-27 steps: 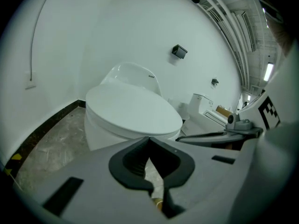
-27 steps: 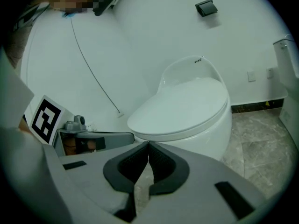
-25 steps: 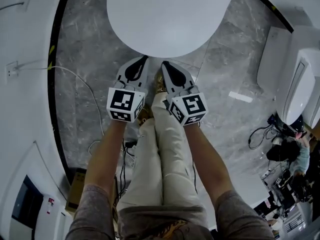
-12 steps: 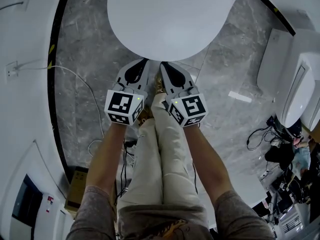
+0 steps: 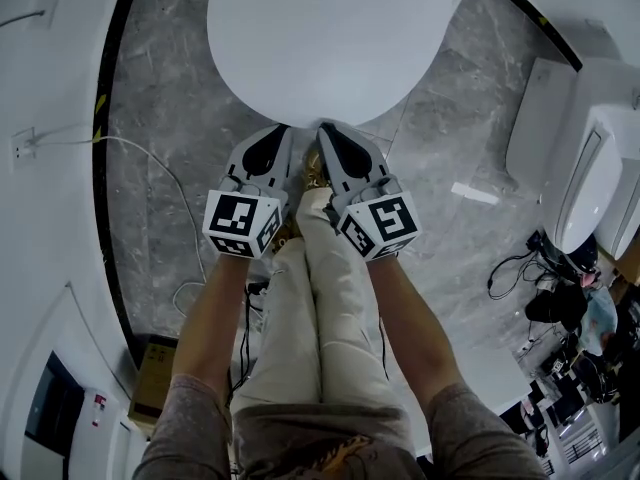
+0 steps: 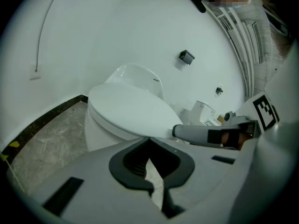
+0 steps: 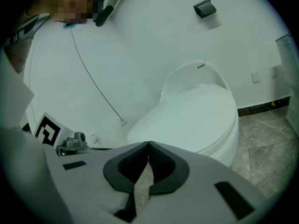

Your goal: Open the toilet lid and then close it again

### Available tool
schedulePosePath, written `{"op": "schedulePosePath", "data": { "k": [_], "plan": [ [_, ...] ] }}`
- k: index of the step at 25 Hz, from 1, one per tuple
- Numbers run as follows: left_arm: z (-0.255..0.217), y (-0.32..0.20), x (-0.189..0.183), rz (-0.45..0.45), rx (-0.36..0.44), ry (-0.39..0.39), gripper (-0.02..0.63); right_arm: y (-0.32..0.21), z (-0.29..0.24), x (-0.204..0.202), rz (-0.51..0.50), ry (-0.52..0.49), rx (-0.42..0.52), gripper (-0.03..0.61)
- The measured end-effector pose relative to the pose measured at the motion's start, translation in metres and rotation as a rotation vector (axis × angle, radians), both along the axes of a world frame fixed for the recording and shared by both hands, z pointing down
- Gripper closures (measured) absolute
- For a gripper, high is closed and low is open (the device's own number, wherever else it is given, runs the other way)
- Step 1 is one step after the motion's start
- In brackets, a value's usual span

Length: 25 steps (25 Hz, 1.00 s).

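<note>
1. Hovering together, the grey left gripper (image 5: 283, 130) and grey right gripper (image 5: 322, 128) are clenching on nothing.
2. The smooth white oval toilet lid (image 5: 325, 28) is lying shut, its front edge just beside their tips.

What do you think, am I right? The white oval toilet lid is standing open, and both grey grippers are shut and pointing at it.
Not quite. The white oval toilet lid lies down closed, not open; the left gripper view shows it. The grey left gripper and right gripper are both shut and pointing at it.
</note>
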State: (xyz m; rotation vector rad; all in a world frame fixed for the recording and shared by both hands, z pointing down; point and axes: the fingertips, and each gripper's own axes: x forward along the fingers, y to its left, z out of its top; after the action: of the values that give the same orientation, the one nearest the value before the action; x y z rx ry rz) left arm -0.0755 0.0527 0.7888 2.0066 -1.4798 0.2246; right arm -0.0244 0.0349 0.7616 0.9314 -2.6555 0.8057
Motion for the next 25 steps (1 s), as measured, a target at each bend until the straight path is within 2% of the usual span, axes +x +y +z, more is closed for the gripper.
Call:
{"op": "schedulePosePath", "data": {
  "k": [4, 12, 25],
  "plan": [
    [-0.025, -0.001, 0.002, 0.002, 0.028, 0.005, 0.606, 0.008, -0.02, 0.002, -0.008, -0.029, 0.009, 0.552],
    [-0.064, -0.006, 0.001, 0.005, 0.025, -0.003, 0.606, 0.006, -0.064, 0.005, 0.016, -0.046, -0.017, 0.552],
    [-0.19, -0.05, 0.006, -0.025, 0.076, 0.01, 0.606, -0.027, -0.171, 0.045, 0.087, 0.0, 0.011, 0.552]
  ]
}}
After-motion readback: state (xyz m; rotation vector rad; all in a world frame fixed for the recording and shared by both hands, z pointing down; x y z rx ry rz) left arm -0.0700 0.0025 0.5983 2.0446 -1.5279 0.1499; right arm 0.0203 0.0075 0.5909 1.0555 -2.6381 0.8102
